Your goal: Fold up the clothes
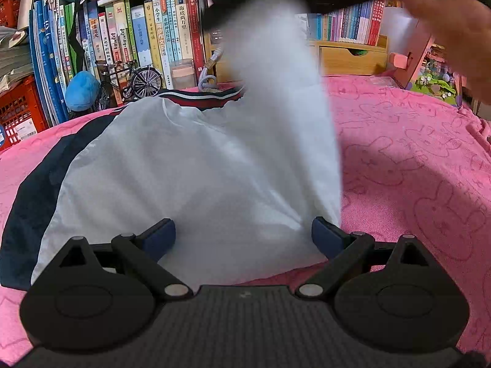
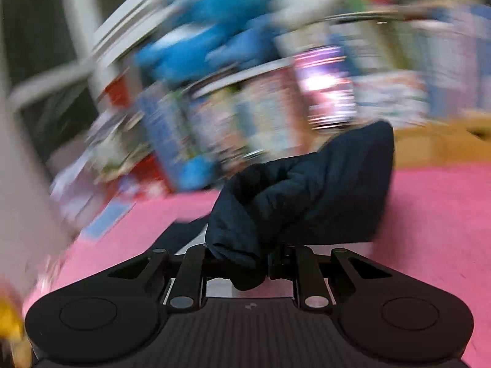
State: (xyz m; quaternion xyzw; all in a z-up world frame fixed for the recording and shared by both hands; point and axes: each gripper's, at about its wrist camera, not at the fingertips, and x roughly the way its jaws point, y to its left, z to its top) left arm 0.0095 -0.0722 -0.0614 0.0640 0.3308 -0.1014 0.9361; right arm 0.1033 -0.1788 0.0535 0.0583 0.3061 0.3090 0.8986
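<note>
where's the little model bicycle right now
In the left wrist view, the model bicycle stands at the far left edge of the pink blanket, before the row of books, beside a blue plush.

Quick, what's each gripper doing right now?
Left gripper: open, holding nothing, over the white-and-navy fabric garment.
Right gripper: closed on the garment's navy part.

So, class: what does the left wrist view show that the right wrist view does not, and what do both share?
Only the left wrist view: the open left hand-held gripper over the white garment panel, sharp books and a model bicycle.
Only the right wrist view: the right hand-held gripper shut on bunched navy fabric, with a blurred background.
Both: the pink blanket.
</note>
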